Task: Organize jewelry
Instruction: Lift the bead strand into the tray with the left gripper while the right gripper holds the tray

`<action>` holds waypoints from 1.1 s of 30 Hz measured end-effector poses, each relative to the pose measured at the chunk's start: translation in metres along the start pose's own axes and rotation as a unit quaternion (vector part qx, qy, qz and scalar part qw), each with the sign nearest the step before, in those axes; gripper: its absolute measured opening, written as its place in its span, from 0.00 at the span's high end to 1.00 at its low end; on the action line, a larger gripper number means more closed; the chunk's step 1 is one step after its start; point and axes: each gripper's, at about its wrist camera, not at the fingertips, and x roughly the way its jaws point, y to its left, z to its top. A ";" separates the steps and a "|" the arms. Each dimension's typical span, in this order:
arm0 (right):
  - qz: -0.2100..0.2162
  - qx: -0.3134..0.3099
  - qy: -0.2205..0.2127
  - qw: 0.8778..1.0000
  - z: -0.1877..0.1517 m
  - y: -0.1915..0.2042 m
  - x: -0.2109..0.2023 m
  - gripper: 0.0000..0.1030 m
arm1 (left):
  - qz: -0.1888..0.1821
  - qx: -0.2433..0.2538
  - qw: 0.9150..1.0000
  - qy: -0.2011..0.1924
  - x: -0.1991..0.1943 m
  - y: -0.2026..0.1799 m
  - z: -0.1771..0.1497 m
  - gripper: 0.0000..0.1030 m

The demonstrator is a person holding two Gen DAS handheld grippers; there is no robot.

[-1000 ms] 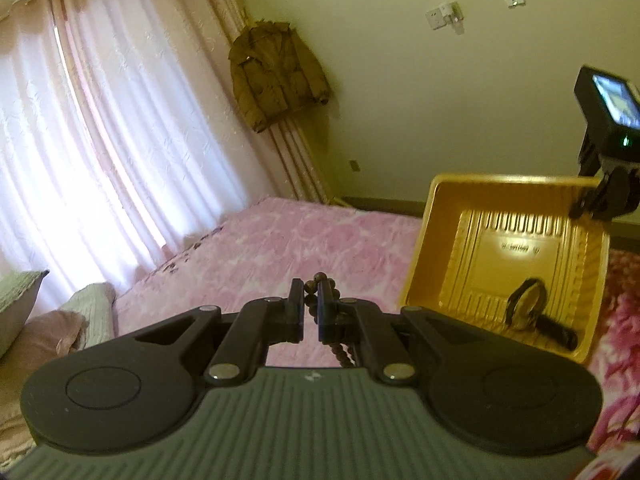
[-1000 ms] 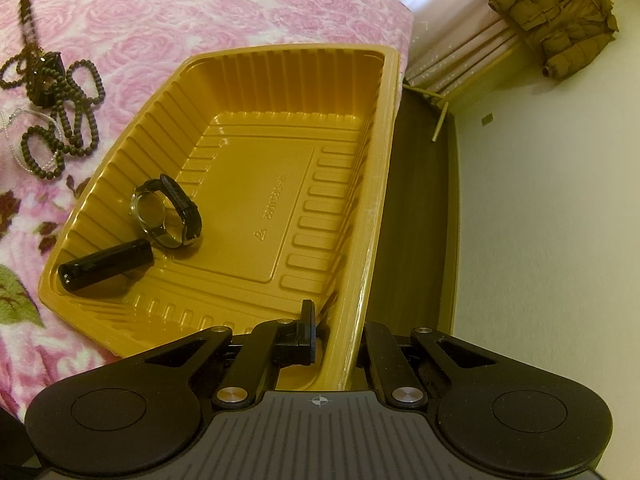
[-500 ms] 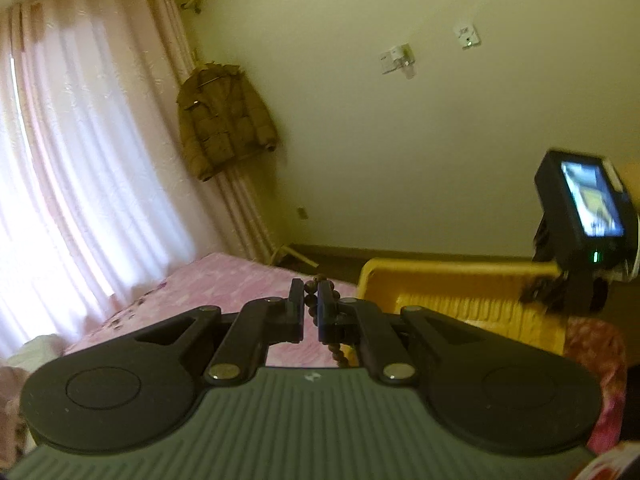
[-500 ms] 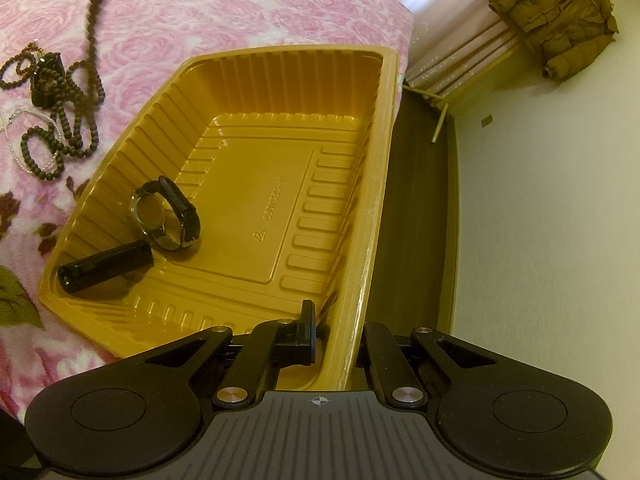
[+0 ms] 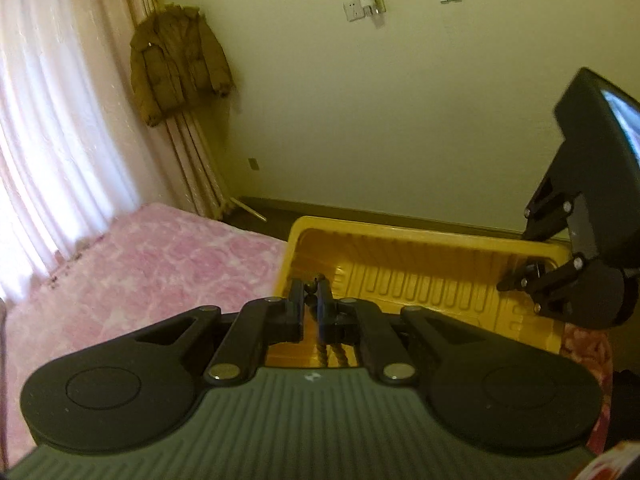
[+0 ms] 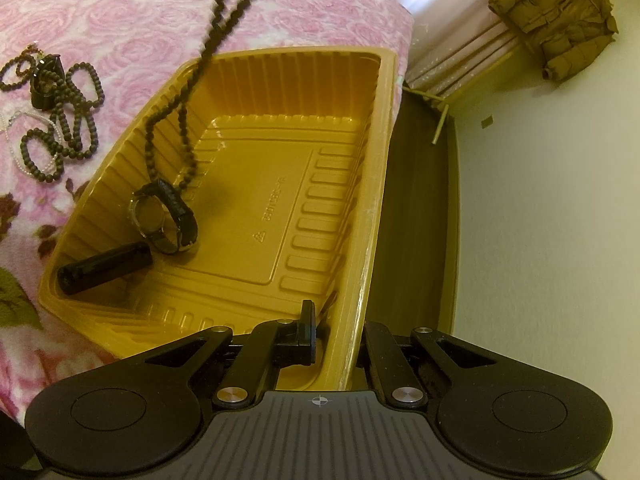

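Bead necklace pinched in left jaws, dangling into yellow tray; right jaws clamp tray rim.

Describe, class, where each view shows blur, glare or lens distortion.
Right wrist view: the hanging bead necklace is motion-blurred near the top; the yellow tray rim bows from the fisheye. Left wrist view: the curtain is washed out by window light; the rest is dim, yellow-tinted.

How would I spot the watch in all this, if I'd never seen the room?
Find the yellow ridged tray at the edge of the pink flowered bedspread. Inside, near its left wall, lies the wristwatch: a round metal case on a black strap, unlike the plain black tube beside it.
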 end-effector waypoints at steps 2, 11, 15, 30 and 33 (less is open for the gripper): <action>0.000 0.000 0.000 1.000 -0.001 0.000 0.000 0.95 | -0.002 0.001 1.000 0.003 0.006 0.000 0.002 0.95; 0.001 0.001 -0.001 1.000 -0.002 -0.001 0.000 0.95 | -0.005 0.001 1.000 0.013 0.013 -0.002 0.000 0.92; 0.002 0.001 -0.002 1.000 -0.003 -0.002 0.000 0.95 | 0.000 -0.009 1.000 0.008 0.007 0.006 -0.001 0.89; 0.000 0.000 -0.003 1.000 -0.003 -0.001 -0.001 0.95 | 0.133 -0.107 0.984 0.058 -0.081 0.096 -0.098 0.79; -0.001 0.000 -0.002 1.000 -0.003 -0.002 -0.001 0.95 | 0.147 -0.122 0.978 0.080 -0.094 0.100 -0.128 0.79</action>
